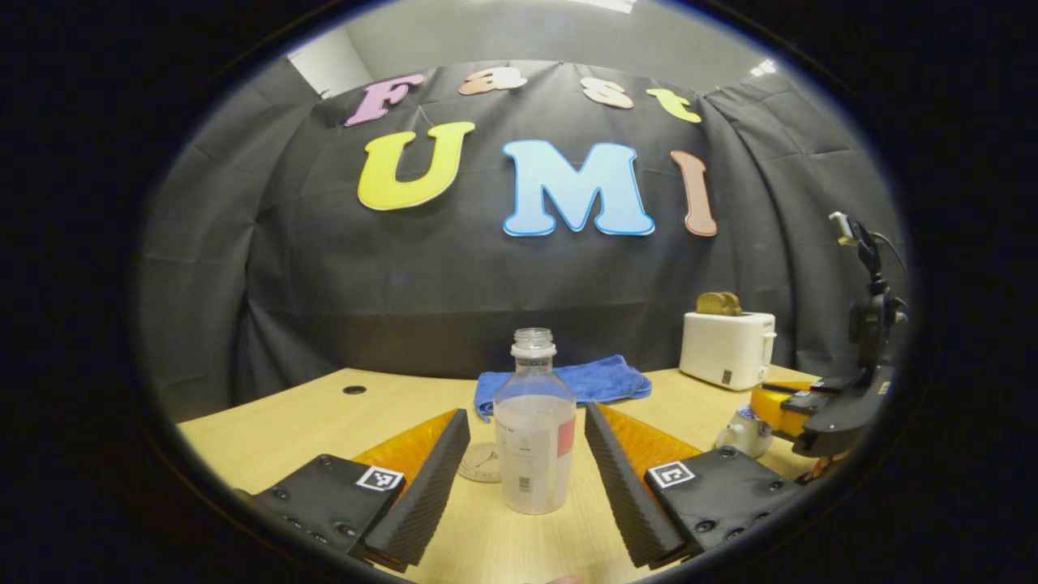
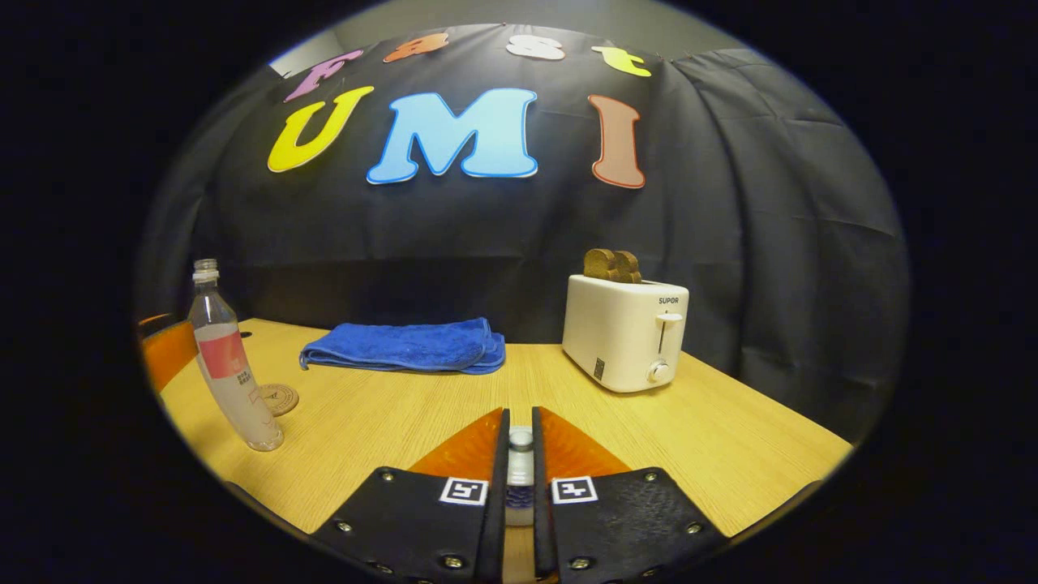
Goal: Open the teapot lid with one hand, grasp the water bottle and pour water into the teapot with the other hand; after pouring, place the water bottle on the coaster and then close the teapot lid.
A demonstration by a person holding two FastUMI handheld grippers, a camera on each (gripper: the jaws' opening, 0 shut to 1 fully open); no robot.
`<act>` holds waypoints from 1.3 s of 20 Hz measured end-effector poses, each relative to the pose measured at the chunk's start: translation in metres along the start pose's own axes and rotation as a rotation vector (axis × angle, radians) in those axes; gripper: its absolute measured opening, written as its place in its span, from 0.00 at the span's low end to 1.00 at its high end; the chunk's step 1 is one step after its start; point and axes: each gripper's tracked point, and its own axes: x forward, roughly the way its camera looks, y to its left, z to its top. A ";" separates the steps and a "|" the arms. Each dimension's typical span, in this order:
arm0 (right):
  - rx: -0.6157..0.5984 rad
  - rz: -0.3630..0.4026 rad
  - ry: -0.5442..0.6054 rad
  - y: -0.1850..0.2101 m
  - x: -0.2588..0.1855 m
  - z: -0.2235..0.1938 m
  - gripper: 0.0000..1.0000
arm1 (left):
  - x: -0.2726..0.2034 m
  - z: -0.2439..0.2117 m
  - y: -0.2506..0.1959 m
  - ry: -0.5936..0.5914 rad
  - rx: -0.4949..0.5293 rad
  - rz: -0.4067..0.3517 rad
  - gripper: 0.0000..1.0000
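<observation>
An uncapped clear water bottle [image 1: 535, 430] with a little water stands on the wooden table, between the spread fingers of my open left gripper [image 1: 527, 414], which do not touch it. A round coaster [image 1: 480, 462] lies just left of and behind the bottle. At the right, the small white teapot [image 1: 744, 431] sits under my right gripper [image 1: 766, 403]. In the right gripper view, my right gripper [image 2: 520, 418] is shut on the teapot lid's knob [image 2: 520, 444]; whether the lid is lifted I cannot tell. The bottle [image 2: 231, 373] and coaster [image 2: 278, 399] show at far left.
A folded blue towel [image 2: 405, 346] lies at the back of the table [image 2: 730, 454]. A white toaster [image 2: 624, 328] with two slices of bread stands at the back right. A small round hole [image 1: 353, 389] marks the table's far left.
</observation>
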 end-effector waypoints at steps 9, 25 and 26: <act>-0.001 -0.002 -0.051 -0.002 -0.006 0.016 0.02 | 0.009 -0.005 -0.002 0.009 0.003 -0.009 0.99; -0.050 0.101 -0.164 0.022 -0.056 0.041 0.01 | 0.059 -0.033 -0.002 0.079 -0.006 0.005 1.00; -0.047 0.104 -0.161 0.023 -0.056 0.040 0.02 | 0.064 -0.036 -0.001 0.086 -0.008 0.004 1.00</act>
